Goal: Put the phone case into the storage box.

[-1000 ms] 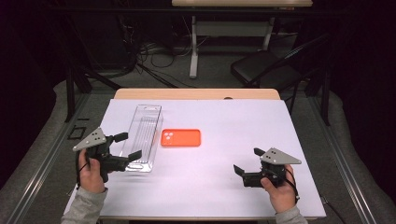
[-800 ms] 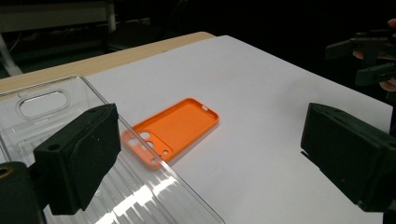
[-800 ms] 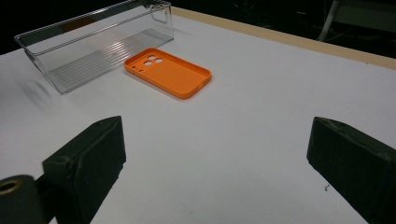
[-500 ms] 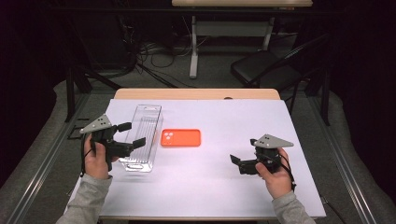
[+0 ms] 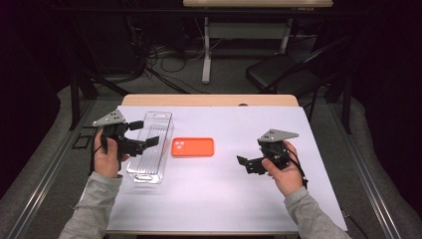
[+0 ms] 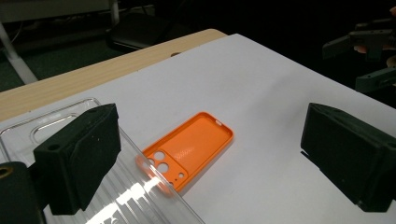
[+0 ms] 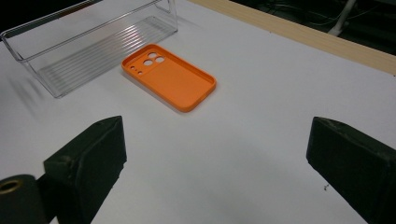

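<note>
An orange phone case [image 5: 193, 147] [image 6: 191, 149] [image 7: 170, 81] lies hollow side up in the middle of the white table [image 5: 224, 199]. Just left of it stands a clear plastic tray [image 5: 158, 115] [image 6: 56, 116] [image 7: 93, 28], long and empty. My left gripper [image 5: 144, 133] [image 6: 215, 163] hovers open over the tray's left side, its jaws wide apart and pointing toward the case. My right gripper [image 5: 249, 158] [image 7: 219, 158] is open too, held low to the right of the case with bare table between its jaws. It also appears far off in the left gripper view as the other gripper [image 6: 369, 51].
A wooden strip [image 5: 209, 100] borders the table's far edge. Beyond it are a black chair [image 5: 278, 69], desk legs [image 5: 205, 55] and cables on the floor. Bare white table lies between the case and the right gripper.
Both hands have moved forward, away from the table's front edge. The left gripper rose alongside the tray's middle; the right one shifted slightly left. Case and tray stayed put.
</note>
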The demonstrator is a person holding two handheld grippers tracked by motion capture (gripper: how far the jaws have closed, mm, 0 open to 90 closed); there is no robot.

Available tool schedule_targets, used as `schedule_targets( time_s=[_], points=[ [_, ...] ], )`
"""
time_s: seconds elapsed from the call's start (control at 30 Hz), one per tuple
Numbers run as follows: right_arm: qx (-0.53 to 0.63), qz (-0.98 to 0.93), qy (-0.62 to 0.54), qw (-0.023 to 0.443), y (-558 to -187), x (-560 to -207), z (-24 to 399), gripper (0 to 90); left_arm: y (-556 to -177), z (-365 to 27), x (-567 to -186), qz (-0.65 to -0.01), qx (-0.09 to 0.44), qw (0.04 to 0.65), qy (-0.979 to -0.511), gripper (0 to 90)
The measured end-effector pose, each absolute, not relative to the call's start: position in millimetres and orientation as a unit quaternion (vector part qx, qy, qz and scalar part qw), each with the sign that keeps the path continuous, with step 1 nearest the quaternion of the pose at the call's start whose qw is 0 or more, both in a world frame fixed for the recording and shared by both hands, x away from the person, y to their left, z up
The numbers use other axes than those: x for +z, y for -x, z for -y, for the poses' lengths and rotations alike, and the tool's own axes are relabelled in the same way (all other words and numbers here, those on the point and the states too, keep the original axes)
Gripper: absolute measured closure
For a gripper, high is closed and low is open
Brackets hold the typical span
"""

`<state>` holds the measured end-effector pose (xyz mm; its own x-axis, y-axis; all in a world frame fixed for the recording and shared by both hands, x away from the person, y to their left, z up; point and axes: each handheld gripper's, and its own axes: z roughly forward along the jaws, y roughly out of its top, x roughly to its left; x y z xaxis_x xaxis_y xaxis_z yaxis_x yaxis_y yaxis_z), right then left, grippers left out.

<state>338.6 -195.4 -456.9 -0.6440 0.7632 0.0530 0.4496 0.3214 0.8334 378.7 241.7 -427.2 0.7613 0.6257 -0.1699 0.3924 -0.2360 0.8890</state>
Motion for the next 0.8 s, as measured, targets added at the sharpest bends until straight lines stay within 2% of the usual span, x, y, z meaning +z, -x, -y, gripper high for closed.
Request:
schedule_targets(
  time_s=[0.33, 0.47, 0.8],
  points=[
    [0.426, -0.803, -0.387, 0.155, -363.3, -448.8, 181.3, 3.8, -394.3, -223.9, -426.9, -0.327, 0.108, 0.506, -0.791, 5.2],
    [0.42, -0.807, -0.389, 0.142, -373.1, -448.9, 175.8, 0.0, -400.0, -220.3, -427.9, -0.331, 0.1, 0.508, -0.789, 5.2],
    [0.391, -0.82, -0.395, 0.139, -395.5, -452.9, 162.2, 0.0, -412.0, -220.9, -431.7, -0.357, 0.09, 0.514, -0.775, 5.2]
  ],
)
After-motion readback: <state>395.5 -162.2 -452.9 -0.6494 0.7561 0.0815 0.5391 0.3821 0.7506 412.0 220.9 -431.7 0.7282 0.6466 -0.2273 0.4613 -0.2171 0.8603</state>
